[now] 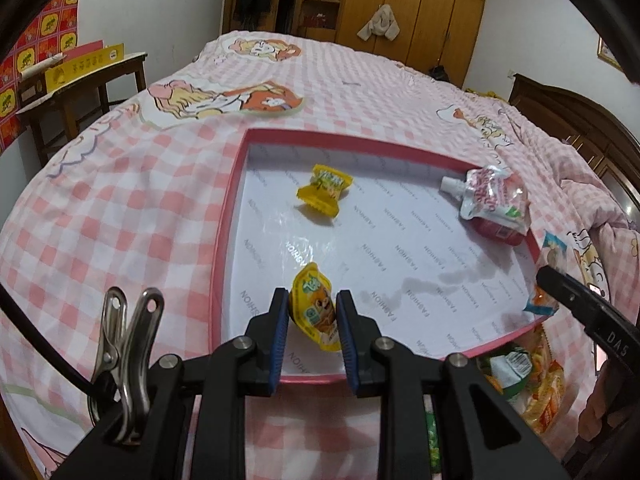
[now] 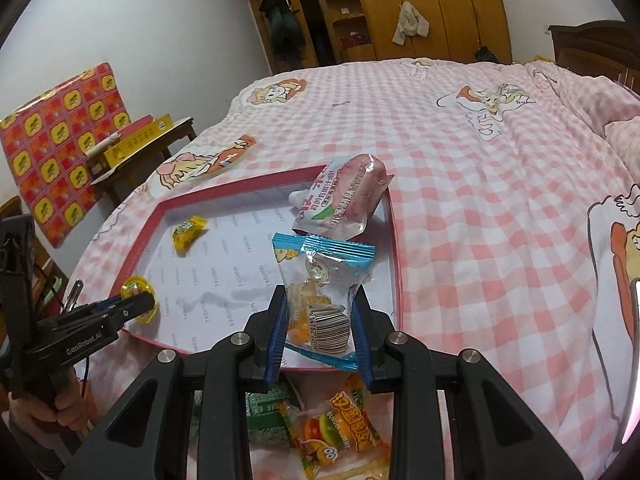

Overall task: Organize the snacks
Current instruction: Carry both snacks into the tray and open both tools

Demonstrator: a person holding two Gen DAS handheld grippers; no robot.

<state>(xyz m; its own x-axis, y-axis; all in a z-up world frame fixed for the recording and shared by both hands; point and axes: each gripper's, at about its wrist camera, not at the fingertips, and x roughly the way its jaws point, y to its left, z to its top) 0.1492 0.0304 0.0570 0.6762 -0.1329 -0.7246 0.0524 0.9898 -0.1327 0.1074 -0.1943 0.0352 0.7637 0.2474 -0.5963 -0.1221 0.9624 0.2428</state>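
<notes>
Left wrist view: my left gripper (image 1: 313,312) clamped a yellow jelly cup (image 1: 314,304) over the pink tray's (image 1: 224,264) near edge.
Right claw: my right gripper (image 2: 320,316) pinched a clear blue-topped packet (image 2: 320,276), long axis pointing away from me.
Done: yellow candy (image 1: 324,194) and pink pouch (image 1: 492,200) lay inside.
Left: loose snacks (image 2: 340,436) remained below the tray, I judged.

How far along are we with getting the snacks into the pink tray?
Done: a yellow candy and a pink drink pouch already lie in the pink tray. In hand: the left gripper holds a yellow jelly cup and the right gripper a blue-edged clear packet, both over the tray. Left: the snack pile beside its near edge.
</notes>
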